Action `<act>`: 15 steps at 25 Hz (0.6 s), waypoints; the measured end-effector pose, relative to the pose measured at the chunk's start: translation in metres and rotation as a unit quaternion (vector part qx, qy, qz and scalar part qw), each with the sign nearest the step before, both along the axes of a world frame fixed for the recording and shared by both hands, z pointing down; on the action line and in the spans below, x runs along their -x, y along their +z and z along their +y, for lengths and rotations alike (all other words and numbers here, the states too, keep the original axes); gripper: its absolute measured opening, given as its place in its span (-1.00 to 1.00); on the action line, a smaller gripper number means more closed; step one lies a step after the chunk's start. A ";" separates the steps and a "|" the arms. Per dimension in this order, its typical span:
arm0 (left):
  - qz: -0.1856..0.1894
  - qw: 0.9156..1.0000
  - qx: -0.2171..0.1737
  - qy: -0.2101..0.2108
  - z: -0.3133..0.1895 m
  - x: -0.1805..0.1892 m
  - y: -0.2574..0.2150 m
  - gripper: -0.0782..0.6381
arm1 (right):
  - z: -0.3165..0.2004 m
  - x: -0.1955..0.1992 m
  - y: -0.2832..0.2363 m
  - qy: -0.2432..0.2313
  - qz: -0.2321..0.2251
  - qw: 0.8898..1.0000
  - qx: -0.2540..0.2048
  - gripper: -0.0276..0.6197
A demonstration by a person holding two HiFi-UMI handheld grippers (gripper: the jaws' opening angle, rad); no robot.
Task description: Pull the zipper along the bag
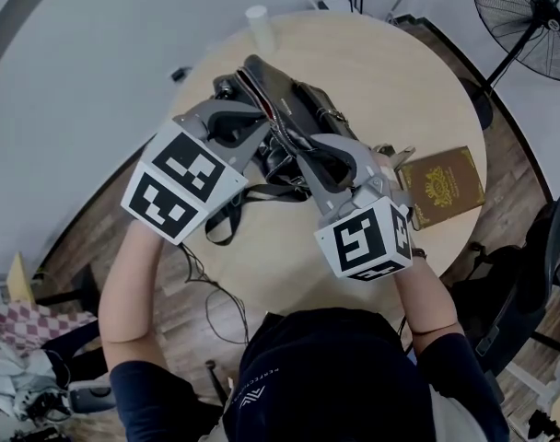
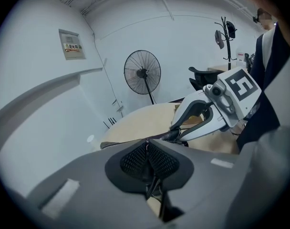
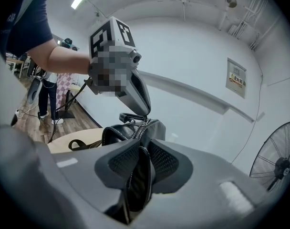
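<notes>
Nearest the person, the right tongs (image 3: 140, 159) are clenched on a stitched edge of the bag (image 1: 303, 98), a fold of black leather pressed between their pads at the bag's near end. The left tongs (image 2: 147, 150) are almost fully clenched, with only something thin between the pads: a small metal piece at their tip, which I take for the pull (image 2: 146, 142), though it is too small to be sure.

The bag lies by the table's (image 1: 381, 63) left edge, and the zipper (image 1: 262, 95) runs along its top, away from the person. The two tongs stand close together on it, the right ones bracing and the left ones at the zipper.

By my reading both grips are set and the pull itself is at most begun. No view shows clearly how much of the zipper is already run, so most of the travel may be left.

Farther off, a book (image 1: 441, 184) lies at the right edge and a cup (image 1: 258, 18) at the far edge.
</notes>
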State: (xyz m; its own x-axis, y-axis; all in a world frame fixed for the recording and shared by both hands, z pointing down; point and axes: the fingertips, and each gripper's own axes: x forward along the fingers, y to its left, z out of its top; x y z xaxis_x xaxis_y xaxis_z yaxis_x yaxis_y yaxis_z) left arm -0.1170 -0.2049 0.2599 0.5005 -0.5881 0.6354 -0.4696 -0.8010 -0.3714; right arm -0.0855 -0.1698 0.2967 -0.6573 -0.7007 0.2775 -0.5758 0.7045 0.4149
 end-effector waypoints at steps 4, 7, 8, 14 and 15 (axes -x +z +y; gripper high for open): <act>0.004 1.000 -0.003 -0.018 -0.012 0.010 -0.001 -0.69 | 0.001 0.001 0.000 -0.003 0.002 1.000 0.000 -0.68; 0.004 1.000 -0.002 -0.022 -0.014 0.010 -0.002 -0.68 | 0.000 0.001 0.000 -0.003 0.001 1.000 0.002 -0.68; 0.004 1.000 -0.001 -0.021 -0.015 0.010 -0.002 -0.68 | 0.000 0.001 -0.001 -0.002 0.001 1.000 0.003 -0.68; 0.000 0.999 -0.022 -0.034 -0.026 0.017 -0.006 -0.68 | 0.000 0.000 -0.002 0.000 0.001 1.000 0.006 -0.68; -0.006 0.999 -0.030 -0.043 -0.031 0.022 -0.006 -0.68 | 0.001 0.001 -0.002 -0.002 0.001 1.000 0.007 -0.69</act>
